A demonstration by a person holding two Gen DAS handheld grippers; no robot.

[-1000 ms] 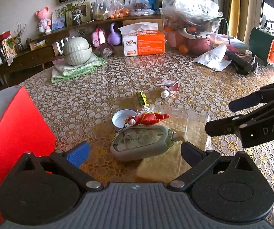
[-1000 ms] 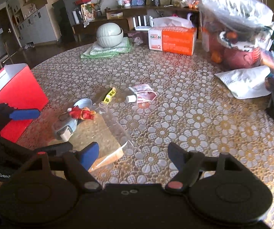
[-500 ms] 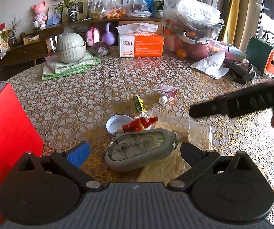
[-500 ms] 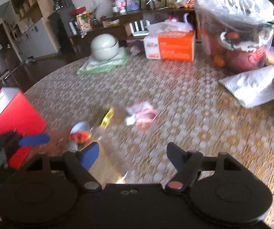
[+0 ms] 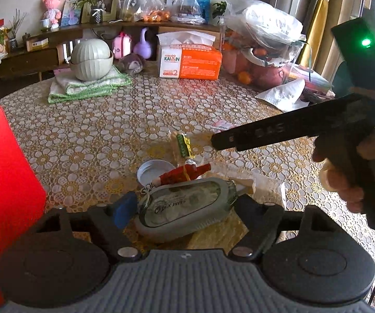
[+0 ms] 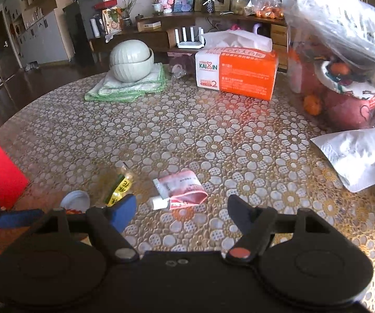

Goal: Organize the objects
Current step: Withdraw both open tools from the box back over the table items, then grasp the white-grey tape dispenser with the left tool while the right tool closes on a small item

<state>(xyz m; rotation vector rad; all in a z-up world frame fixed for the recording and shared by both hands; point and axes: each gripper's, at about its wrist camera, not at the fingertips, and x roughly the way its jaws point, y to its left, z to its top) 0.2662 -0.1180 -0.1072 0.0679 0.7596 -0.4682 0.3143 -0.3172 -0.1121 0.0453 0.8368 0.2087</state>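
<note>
The round table (image 6: 213, 135) under its gold-and-white lace-patterned cover fills most of both views, with a red box (image 5: 2, 182) at the left edge of the frame, an orange tissue pack (image 6: 235, 71) and a pair of stacked green bowls (image 6: 131, 61) toward the top. Low in the centre of the left wrist view sits the grey-green correction-tape dispenser (image 5: 185, 208), lying flat between the fingers of the left gripper (image 5: 185, 208); the jaws close in on its two ends and seem to touch it, though I cannot tell whether they truly clamp. Just above it lie a red figurine keychain (image 5: 179, 176), a white lid (image 5: 153, 173) and a yellow-green sachet (image 5: 183, 144), all close together. The right gripper (image 6: 181, 210) hangs spread wide with nothing between its jaws, low in its own view, and a pink pouch (image 6: 183, 189) with a white cap lies just ahead of it. I judge the dispenser is being picked up, probably for the red box. To do that well, squeeze squarely on the ends, lift straight so the keychain ring touching its upper left corner does not drag along, and keep the right tool clear.
</note>
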